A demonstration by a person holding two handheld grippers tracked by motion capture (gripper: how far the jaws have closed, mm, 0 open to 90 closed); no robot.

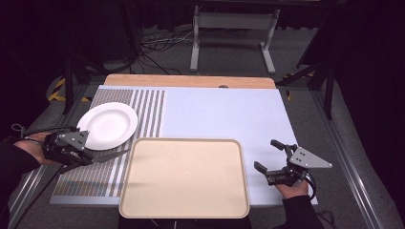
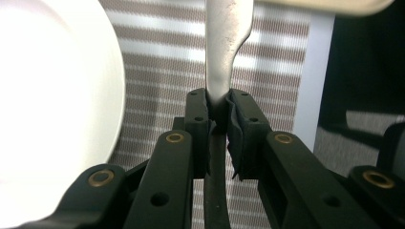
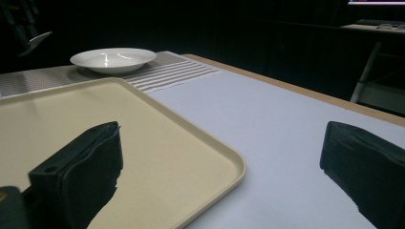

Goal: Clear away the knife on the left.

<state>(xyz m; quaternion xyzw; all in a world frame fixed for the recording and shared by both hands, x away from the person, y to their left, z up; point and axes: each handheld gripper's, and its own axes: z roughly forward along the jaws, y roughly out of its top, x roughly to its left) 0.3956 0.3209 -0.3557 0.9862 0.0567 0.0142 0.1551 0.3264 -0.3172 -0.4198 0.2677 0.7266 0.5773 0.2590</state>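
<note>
**Left tongs clamped on a knife, right tongs wide open**

Your left tongs [image 1: 90,156] sit at the left edge of the bench [image 1: 224,109], over the striped placemat [image 1: 143,112]. They are closed tight on a metal knife [image 1: 112,155]: in the left gripper view the pads pinch the knife [image 2: 224,52] by its handle, and the blade runs forward from the jaws over the stripes. In the high view the blade points right, towards the left rim of the tray [image 1: 184,212], with its tip just beside that rim.

The white plate [image 1: 109,125] rests on the striped placemat, just behind your left tongs and near the tray's far left corner. In the left gripper view the plate [image 2: 52,109] fills the left side, close beside the jaws.

Your right tongs [image 1: 271,156] hover over the pale blue mat [image 1: 219,114] to the right of the tray, with the jaws spread wide and nothing between them. In the right gripper view the tray [image 3: 157,143] lies beside the left jaw, and the plate [image 3: 113,59] stands well beyond it.
</note>
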